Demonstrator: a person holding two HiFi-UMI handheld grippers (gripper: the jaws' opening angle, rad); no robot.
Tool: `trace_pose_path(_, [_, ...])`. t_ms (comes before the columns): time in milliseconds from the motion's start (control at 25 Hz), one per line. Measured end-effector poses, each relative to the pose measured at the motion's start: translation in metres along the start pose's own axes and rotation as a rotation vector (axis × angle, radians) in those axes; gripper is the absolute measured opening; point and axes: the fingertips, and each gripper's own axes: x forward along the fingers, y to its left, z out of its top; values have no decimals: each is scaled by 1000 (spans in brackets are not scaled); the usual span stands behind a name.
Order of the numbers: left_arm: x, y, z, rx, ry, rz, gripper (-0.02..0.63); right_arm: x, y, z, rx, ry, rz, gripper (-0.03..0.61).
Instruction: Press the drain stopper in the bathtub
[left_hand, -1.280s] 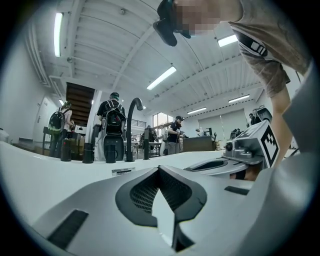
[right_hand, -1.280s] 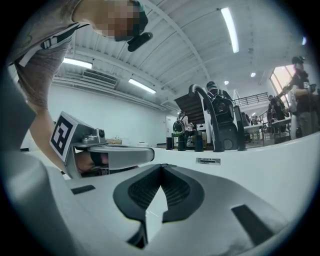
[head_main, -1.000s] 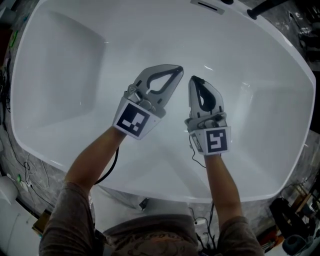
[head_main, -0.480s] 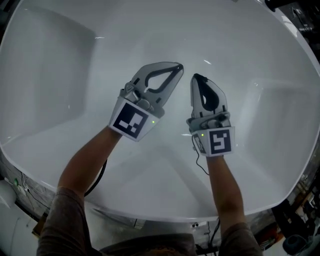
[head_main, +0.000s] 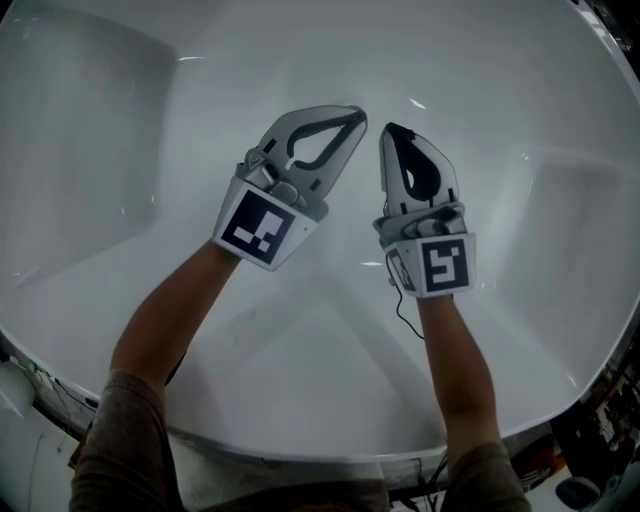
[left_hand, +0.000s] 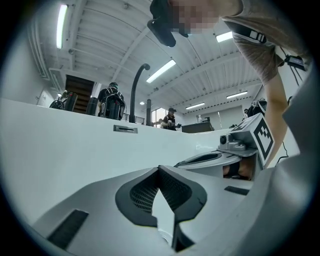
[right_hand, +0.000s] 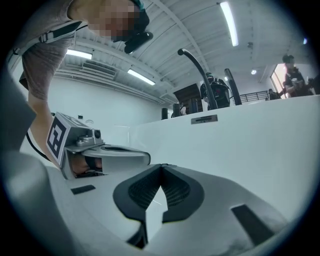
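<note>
I look down into a white bathtub. Both grippers hang side by side over its floor, tips pointing toward the far wall. My left gripper is shut with nothing between its jaws. Just to its right, my right gripper is shut and empty too. In the left gripper view the left gripper faces the tub's far wall, with the right gripper beside it. The right gripper view shows the right gripper closed, the left gripper alongside. No drain stopper shows clearly in any view.
An overflow slot sits high on the far tub wall, also seen as the overflow slot. A black curved faucet rises behind the rim. People stand in the room beyond. Cables lie by the tub's near-left rim.
The head view has moved in over the tub, so its far rim and overflow slot slid out of frame. Both grippers kept their places side by side and stayed shut.
</note>
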Motion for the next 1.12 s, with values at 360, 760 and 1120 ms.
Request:
trace_pose_path(360, [7, 14, -24, -23, -19, 50, 0, 16, -6, -44, 28, 40, -7, 0])
trace_pose_path(760, [6, 14, -40, -65, -20, 75, 0, 41, -18, -133, 49, 212, -11, 0])
trace_pose_path(1120, [7, 15, -55, -94, 3, 92, 0, 68, -35, -221, 5, 411, -39, 0])
